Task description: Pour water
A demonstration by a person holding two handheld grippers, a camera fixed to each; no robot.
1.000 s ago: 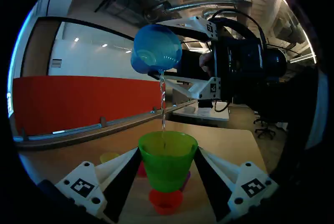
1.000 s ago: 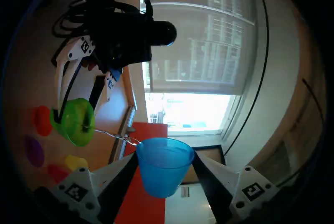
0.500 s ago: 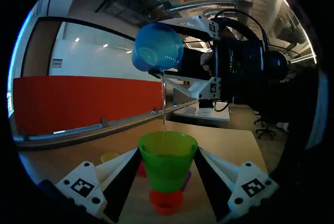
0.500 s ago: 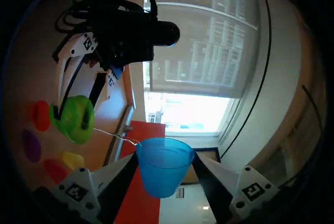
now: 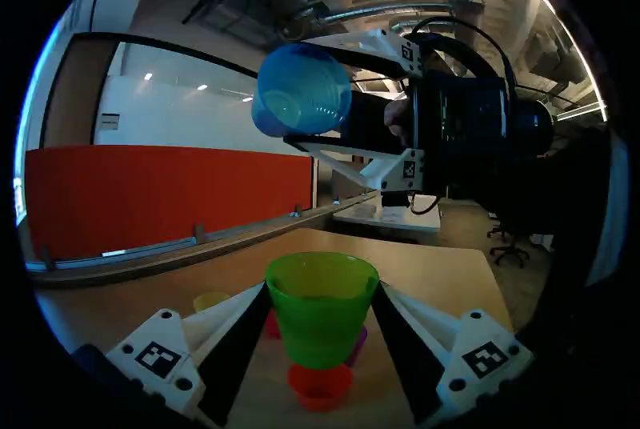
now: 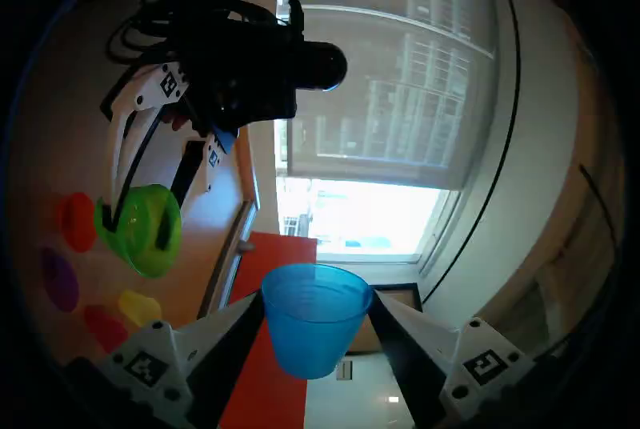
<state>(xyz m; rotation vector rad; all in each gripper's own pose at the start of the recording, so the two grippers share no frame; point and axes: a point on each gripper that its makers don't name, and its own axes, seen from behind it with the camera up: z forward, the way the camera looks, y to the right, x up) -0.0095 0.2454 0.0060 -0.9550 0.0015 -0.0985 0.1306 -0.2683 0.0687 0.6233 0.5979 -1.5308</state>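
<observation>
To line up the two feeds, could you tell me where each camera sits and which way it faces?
Left gripper view: on the left gripper, facing over the table; it holds the green cup; a hand holds the right gripper.
Right gripper view: on the right gripper, rolled sideways, facing the window; it holds the blue cup.
Shared: both cups, both grippers.

The translucent blue plastic cup (image 5: 302,101) lies tipped nearly on its side, its mouth turned outward and slightly down. It sits high above the translucent green plastic cup (image 5: 322,309), which is upright with its mouth open upward.
</observation>
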